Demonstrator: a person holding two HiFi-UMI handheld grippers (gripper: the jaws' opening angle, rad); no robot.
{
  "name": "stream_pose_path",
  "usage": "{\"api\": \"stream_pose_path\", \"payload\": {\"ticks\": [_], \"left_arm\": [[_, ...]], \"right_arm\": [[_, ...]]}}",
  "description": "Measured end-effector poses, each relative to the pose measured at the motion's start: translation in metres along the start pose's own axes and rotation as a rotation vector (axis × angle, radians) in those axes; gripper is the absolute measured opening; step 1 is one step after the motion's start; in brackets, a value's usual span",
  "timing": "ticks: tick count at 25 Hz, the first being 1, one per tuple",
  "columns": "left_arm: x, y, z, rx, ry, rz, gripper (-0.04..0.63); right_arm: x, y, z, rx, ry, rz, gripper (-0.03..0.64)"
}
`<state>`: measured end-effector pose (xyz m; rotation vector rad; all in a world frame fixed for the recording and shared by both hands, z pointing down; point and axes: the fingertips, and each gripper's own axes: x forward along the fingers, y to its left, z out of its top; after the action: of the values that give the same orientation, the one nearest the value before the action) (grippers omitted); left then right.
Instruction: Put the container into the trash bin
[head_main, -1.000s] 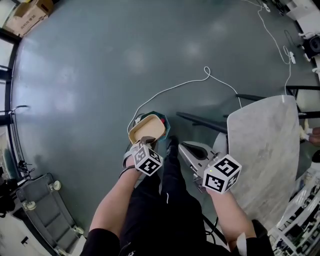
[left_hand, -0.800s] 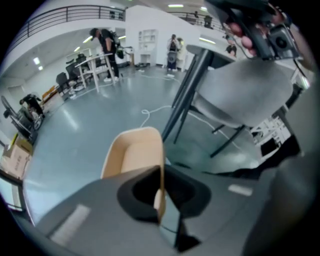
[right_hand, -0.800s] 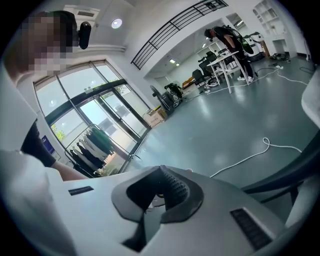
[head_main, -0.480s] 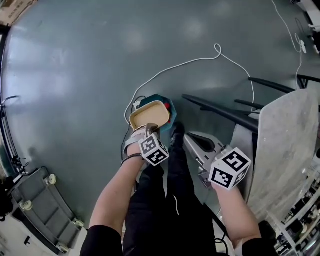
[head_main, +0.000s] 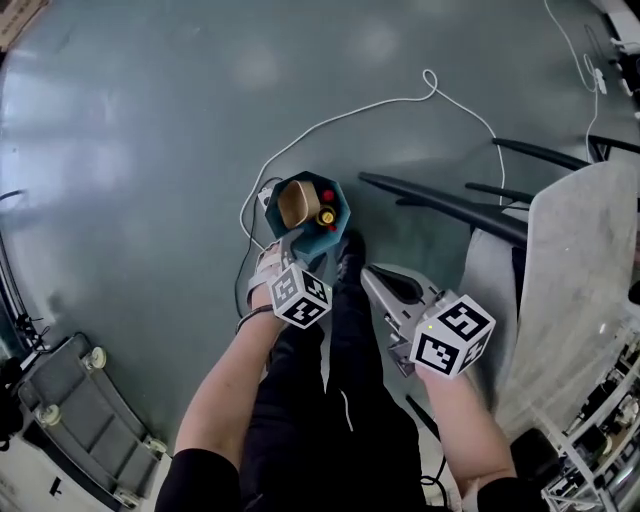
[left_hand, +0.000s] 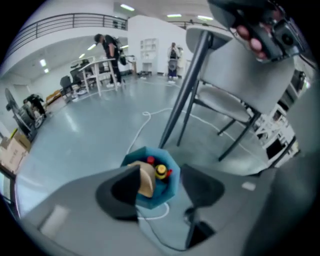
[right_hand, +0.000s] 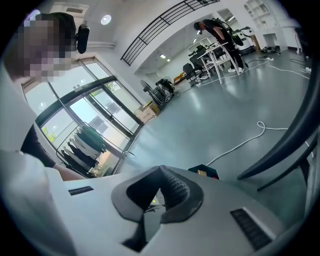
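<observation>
L gripper (left_hand: 160, 175) jaws opening over the bin (head_main: 338, 228) to drop the container (head_main: 295, 203) in, nothing between em; R gripper (right_hand: 161, 172) closed, empty.

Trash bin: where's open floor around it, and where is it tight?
Open floor lies beyond the trash bin and left of the white cable. Tight: the bin's inside, filled by the container and a yellow item; chair legs crowd its right.

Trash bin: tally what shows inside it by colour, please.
Tan container: 1
Yellow-topped item: 1
Red bits: 2, possibly parts of one thing
Total: 4 visible
</observation>
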<state>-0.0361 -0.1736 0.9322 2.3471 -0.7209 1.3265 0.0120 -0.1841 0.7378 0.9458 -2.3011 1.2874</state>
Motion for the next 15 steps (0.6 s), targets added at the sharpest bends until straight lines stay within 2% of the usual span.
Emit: {"api": "stream_pose_path", "payload": {"ticks": [3, 6, 10, 13, 15], "left_arm": [[-0.042, 0.006, 0.006, -0.115, -0.055, -0.004, 0.265], [-0.098, 0.01, 0.026, -0.232, -0.133, -0.021, 0.195], [-0.171, 0.033, 0.063, -0.276, -0.262, 0.04, 0.184], [-0.239, 0.059, 0.091, -0.293, -0.369, 0.117, 0.112], [-0.288, 0.067, 0.104, -0.317, -0.424, 0.153, 0.094]], "right_arm": [[-0.008, 0.026, 0.015, -0.01, -0.029, 0.014, -0.006], [-0.022, 0.06, 0.035, -0.04, -0.045, 0.031, -0.006], [-0.037, 0.103, 0.066, -0.114, -0.064, 0.052, -0.006], [-0.053, 0.145, 0.091, -0.182, -0.091, 0.076, -0.006], [-0.071, 0.178, 0.101, -0.223, -0.113, 0.092, -0.006]]}}
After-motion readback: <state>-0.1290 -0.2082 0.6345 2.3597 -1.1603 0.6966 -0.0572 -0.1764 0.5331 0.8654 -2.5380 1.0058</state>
